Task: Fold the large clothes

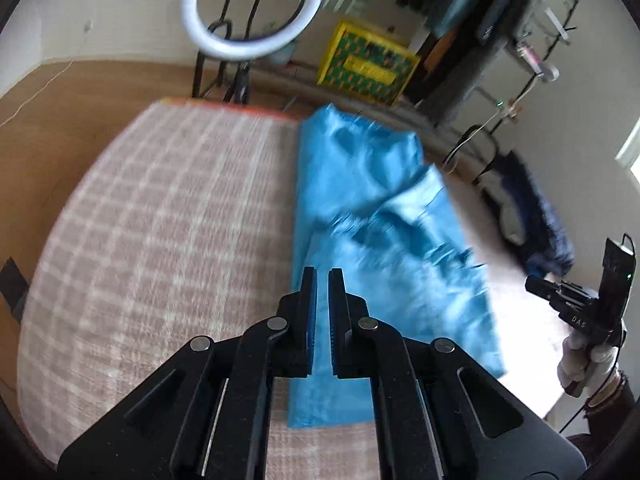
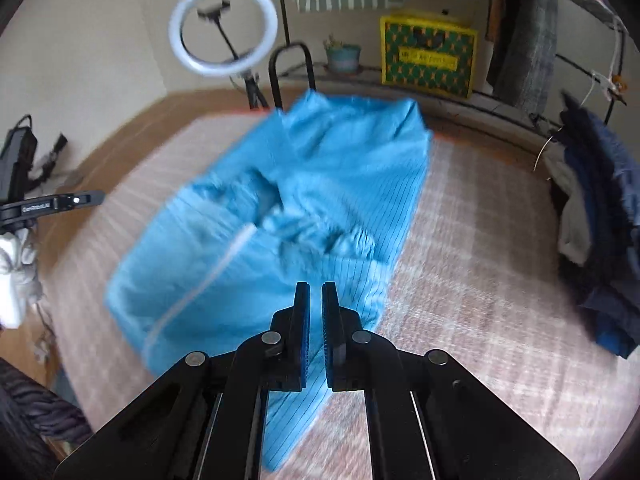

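A large blue garment point(image 1: 372, 216) lies partly folded and rumpled on the right part of a pink checked surface point(image 1: 160, 220). In the right wrist view the same blue garment point(image 2: 320, 184) shows thin dark stripes and a white zip line point(image 2: 200, 280). My left gripper point(image 1: 323, 276) hovers over the garment's near left edge, shut with nothing between its fingers. My right gripper point(image 2: 316, 290) hangs above the garment's near end, shut and empty too. Each gripper appears at the edge of the other's view: the right gripper point(image 1: 534, 282) in a gloved hand point(image 1: 580, 356), the left gripper point(image 2: 96, 197) at far left.
A ring light point(image 2: 222, 27) on a stand rises beyond the far edge. A yellow crate point(image 2: 428, 54) and a potted plant point(image 2: 342, 56) sit by the back wall. Dark blue clothes point(image 2: 608, 216) are piled at the right. A wooden floor point(image 1: 60, 120) borders the checked surface on the left.
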Tool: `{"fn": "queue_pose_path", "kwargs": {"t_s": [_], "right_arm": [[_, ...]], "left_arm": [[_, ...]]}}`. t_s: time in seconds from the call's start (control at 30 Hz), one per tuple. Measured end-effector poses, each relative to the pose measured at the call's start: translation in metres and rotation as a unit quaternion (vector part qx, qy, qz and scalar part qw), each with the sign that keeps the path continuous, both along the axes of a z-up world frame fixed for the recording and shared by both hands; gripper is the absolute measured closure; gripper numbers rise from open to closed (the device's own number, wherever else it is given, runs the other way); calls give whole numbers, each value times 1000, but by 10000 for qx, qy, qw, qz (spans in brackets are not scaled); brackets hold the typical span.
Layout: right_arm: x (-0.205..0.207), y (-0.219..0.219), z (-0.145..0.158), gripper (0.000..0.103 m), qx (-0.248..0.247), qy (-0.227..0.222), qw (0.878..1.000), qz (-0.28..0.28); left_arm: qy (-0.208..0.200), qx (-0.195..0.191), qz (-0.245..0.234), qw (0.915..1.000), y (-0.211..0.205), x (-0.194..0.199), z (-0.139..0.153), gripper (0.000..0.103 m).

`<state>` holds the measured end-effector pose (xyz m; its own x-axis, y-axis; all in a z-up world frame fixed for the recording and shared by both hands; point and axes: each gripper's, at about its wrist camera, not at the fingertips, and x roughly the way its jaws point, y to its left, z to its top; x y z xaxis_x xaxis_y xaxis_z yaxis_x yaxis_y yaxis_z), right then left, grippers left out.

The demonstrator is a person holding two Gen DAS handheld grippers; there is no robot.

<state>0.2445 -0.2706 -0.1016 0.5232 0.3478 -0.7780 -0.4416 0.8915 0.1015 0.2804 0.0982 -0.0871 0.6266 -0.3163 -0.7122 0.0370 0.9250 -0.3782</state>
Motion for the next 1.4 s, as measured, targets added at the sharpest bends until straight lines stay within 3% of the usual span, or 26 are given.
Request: {"fn": "queue_pose_path", "kwargs": {"t_s": [0.07, 0.17, 0.2, 0.23, 0.3, 0.4, 0.57, 0.67, 0.77, 0.93, 1.07, 1.2, 1.27, 1.4], "right_arm": [[-18, -7, 33, 93, 116, -211, 9997, -19], [-38, -15, 88, 74, 326, -616, 9976, 45], [-40, -16, 99, 68, 360, -711, 9968, 51], [-43, -18, 114, 65, 387, -846, 9957, 44], [-39, -19, 136, 65, 453, -1023, 9937, 10], [-19, -23, 155, 65, 529, -1136, 9921, -117], [30, -32, 171, 65, 588, -1192, 9903, -405], [76, -34, 160, 64, 592, -1136, 9900, -595], [114, -33, 135, 60, 538, -913, 9921, -669], [184, -30, 51, 57, 698, -141, 9951, -687], [227, -31, -24, 52, 769, 521, 9935, -665], [258, -42, -83, 52, 1000, 991, 9866, -819], [267, -47, -99, 52, 1203, 1111, 9826, -877], [284, -50, -113, 52, 1616, 1184, 9749, -971]], "left_arm": [[-256, 210, -199, 9993, -3, 0, 37, 100], [-628, 420, -307, 9967, 1, 5, 93, 99], [-708, 407, -306, 9962, 4, 8, 107, 93], [-805, 395, -309, 9955, 7, 14, 124, 80], [-1005, 290, -334, 9940, 13, 30, 156, 65], [-1154, 121, -191, 9931, 22, 58, 186, 65], [-1139, -219, -151, 9931, 35, 118, 202, 65], [-957, -332, -208, 9946, 33, 157, 181, 65], [-554, -291, -404, 9972, 19, 191, 132, 65], [272, -255, -646, 9972, -1, 246, 23, 64], [864, -421, -740, 9926, -7, 283, -56, 64], [1129, -745, -725, 9882, -7, 311, -106, 60], [1219, -843, -733, 9862, -8, 323, -126, 58], [1263, -1039, -610, 9846, -6, 342, -141, 58]]}}
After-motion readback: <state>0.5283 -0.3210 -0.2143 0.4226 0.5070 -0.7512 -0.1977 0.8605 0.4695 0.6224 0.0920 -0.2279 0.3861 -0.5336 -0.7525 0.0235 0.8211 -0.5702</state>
